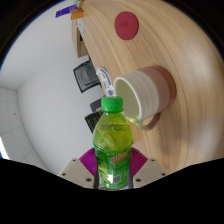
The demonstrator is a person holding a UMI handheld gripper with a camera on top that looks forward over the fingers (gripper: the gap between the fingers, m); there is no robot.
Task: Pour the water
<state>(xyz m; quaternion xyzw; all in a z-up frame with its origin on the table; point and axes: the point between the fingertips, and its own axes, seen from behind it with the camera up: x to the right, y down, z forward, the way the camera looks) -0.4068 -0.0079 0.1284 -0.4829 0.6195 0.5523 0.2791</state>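
Observation:
A green plastic bottle (112,145) with a green cap and a yellow-green label stands between my gripper's (111,166) two purple pads, and both fingers press on its sides. The bottle is held upright, lifted above the floor. Just beyond its cap is a white cup (138,97) with a brown outer wall, seen tilted in this view, resting on the light wooden table (170,45). The cup's mouth faces the bottle's cap.
A round red coaster-like disc (126,24) lies farther back on the table. A purple object (68,11) sits near the table's far edge. Below the table edge are a white floor and a dark framed object (82,74).

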